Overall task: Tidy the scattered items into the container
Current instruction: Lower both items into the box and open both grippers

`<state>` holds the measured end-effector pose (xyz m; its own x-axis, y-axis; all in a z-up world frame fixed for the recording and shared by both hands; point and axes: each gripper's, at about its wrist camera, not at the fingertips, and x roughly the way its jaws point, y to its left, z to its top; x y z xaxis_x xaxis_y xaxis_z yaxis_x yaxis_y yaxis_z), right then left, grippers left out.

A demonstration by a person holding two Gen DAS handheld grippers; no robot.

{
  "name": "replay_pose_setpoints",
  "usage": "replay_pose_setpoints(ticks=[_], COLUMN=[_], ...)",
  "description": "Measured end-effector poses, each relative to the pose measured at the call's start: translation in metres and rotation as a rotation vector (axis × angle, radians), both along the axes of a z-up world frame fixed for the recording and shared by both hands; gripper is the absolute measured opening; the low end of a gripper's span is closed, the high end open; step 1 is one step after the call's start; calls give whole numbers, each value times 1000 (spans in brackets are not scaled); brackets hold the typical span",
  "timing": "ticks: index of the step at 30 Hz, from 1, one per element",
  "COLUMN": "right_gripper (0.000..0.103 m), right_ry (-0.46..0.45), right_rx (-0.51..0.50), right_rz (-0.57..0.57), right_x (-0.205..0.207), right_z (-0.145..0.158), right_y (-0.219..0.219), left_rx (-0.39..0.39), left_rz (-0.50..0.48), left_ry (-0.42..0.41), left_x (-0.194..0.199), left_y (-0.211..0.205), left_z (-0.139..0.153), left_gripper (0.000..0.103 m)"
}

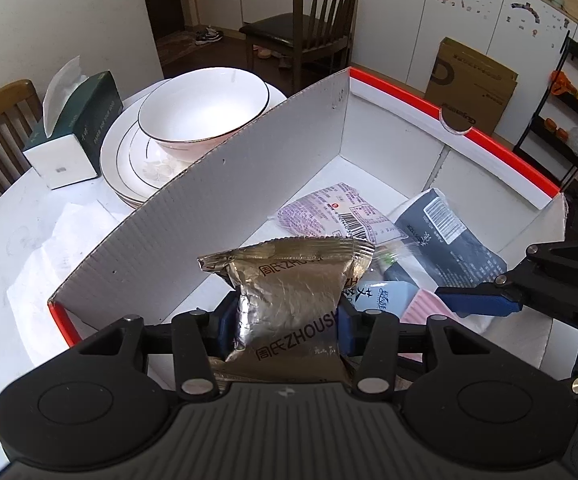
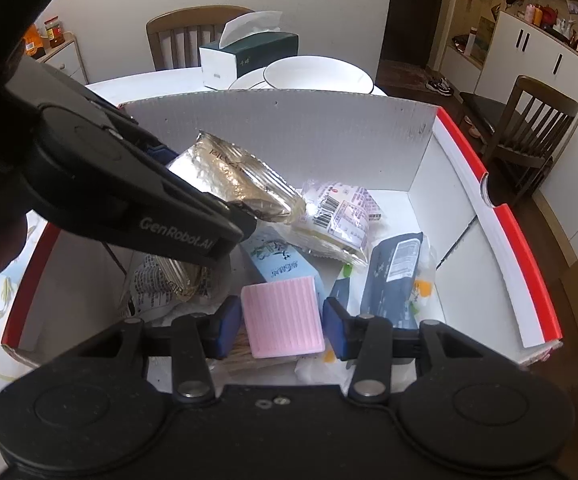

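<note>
We hold the left hand-held gripper (image 1: 287, 320) over the open cardboard box (image 1: 217, 204), and its two blue pads pinch a gold foil snack packet (image 1: 289, 300) from both sides; the packet stands upright between the pads, above the inside of the box. From the right wrist view we see the same packet (image 2: 245, 176) held in the air over the box floor, with the left hand-held gripper (image 2: 249, 210) coming in from the left side. The right hand-held gripper (image 2: 283, 322) is spread, its blue pads stand on either side of a pink ribbed pack (image 2: 283, 318), and we cannot tell if they touch it. The pink pack lies low in the box (image 2: 501, 240), which has white inner walls and a red rim. Several items already lie inside: a light purple packet with a barcode (image 1: 337, 212) near the far wall, a dark navy pouch (image 1: 449, 236) on the right side, and a pale blue carton (image 2: 279, 264) just behind the pink pack. Under the left hand-held gripper another printed wrapper (image 2: 161, 284) lies near the left wall of the box. Behind the box, on the white desk (image 1: 5, 248), we see a white bowl (image 1: 205, 108) sitting on stacked plates (image 1: 125, 160), and beside them a dark green tissue box (image 1: 73, 132). A wooden chair (image 1: 313, 24) stands further back on the floor.
</note>
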<state>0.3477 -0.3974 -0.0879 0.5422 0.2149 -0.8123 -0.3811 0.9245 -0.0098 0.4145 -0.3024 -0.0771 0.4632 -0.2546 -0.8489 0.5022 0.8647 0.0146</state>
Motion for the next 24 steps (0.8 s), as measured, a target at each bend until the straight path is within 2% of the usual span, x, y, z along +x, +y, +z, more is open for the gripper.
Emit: replay_pose_setpoints(ticks=[3, 6, 11, 24], right_gripper=[47, 56, 57, 66], right_ry=[0, -6, 0, -69], right_rx=[-6, 1, 36, 85], right_rz=[2, -5, -9, -42], right_x=[-2, -4, -9, -28], right_z=[0, 2, 9, 37], right_y=[0, -2, -6, -14], left_rx=[-13, -30, -52, -129], left_rz=[-1, 1, 4, 20], left_ry=[-4, -18, -37, -106], left_x=[-2, -5, -11, -44], left_y=[1, 5, 14, 43], left_z=[1, 5, 13, 42], left_gripper=[54, 60, 61, 65])
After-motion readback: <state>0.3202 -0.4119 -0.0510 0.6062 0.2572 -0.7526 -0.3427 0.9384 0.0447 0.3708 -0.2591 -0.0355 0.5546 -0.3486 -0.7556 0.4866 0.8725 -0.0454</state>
